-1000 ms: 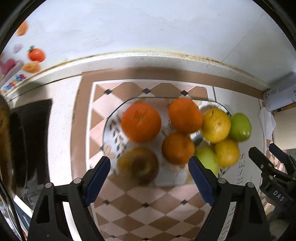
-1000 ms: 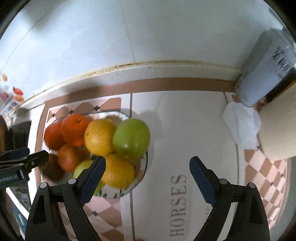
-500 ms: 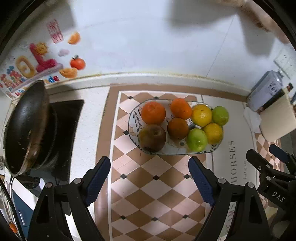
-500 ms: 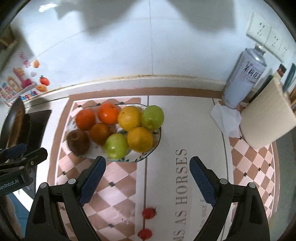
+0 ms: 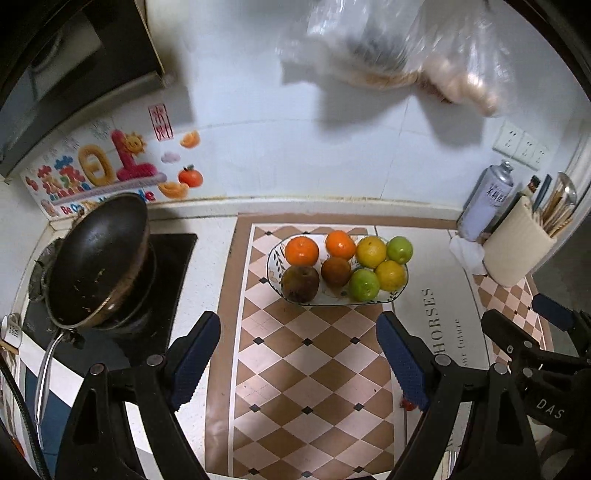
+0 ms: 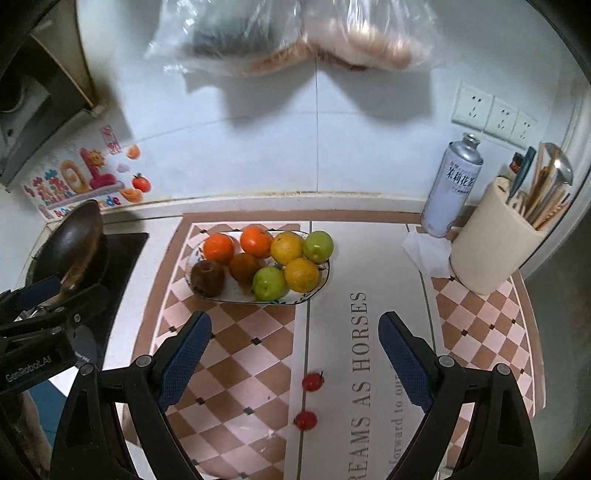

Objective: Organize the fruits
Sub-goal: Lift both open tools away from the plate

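Observation:
An oval patterned plate (image 5: 369,300) (image 6: 236,297) on the checkered mat holds several fruits: oranges (image 5: 302,251) (image 6: 218,248), yellow citrus (image 5: 371,251) (image 6: 301,275), green apples (image 5: 364,284) (image 6: 269,283) and a brown apple (image 5: 300,283) (image 6: 207,277). Two small red fruits (image 6: 312,381) (image 6: 306,420) lie on the mat in front of the plate. My left gripper (image 5: 299,358) is open and empty, well back from the plate. My right gripper (image 6: 294,356) is open and empty, also back from the plate, above the red fruits.
A black wok (image 5: 98,258) sits on the stove at left. A spray can (image 6: 452,184), crumpled tissue (image 6: 424,251) and a beige utensil holder (image 6: 495,243) stand at the back right. Plastic bags (image 6: 295,33) hang on the wall above.
Both grippers have pulled back and up from the plate, so the fruits look smaller and farther. The wok, hanging bags and red fruits have come into view.

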`<state>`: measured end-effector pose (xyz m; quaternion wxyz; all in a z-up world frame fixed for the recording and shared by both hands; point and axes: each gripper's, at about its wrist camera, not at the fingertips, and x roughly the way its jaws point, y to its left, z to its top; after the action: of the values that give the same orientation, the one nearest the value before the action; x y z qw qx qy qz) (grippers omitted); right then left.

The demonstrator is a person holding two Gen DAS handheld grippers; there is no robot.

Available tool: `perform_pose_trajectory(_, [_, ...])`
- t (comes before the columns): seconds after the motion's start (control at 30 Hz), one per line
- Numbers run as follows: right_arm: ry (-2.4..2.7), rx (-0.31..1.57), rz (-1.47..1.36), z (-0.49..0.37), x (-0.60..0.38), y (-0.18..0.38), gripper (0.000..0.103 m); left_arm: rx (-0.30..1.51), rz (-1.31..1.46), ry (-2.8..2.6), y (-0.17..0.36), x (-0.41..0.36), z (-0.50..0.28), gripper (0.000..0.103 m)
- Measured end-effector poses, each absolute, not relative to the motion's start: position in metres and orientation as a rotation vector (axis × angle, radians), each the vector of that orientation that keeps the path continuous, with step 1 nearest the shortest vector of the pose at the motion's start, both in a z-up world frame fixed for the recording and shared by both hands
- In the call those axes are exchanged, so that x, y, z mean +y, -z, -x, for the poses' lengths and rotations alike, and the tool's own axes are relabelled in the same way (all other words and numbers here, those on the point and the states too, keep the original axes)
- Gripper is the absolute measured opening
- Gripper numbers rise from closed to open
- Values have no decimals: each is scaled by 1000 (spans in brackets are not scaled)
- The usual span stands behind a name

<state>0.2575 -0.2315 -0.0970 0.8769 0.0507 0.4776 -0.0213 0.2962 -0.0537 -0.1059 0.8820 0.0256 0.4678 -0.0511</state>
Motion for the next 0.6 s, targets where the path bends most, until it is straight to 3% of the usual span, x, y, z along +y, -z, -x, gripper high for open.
perform_pose_trajectory(0.6, [25,903,-153,-201,-221,55,94,892,-43,95,85,-47,-244,86])
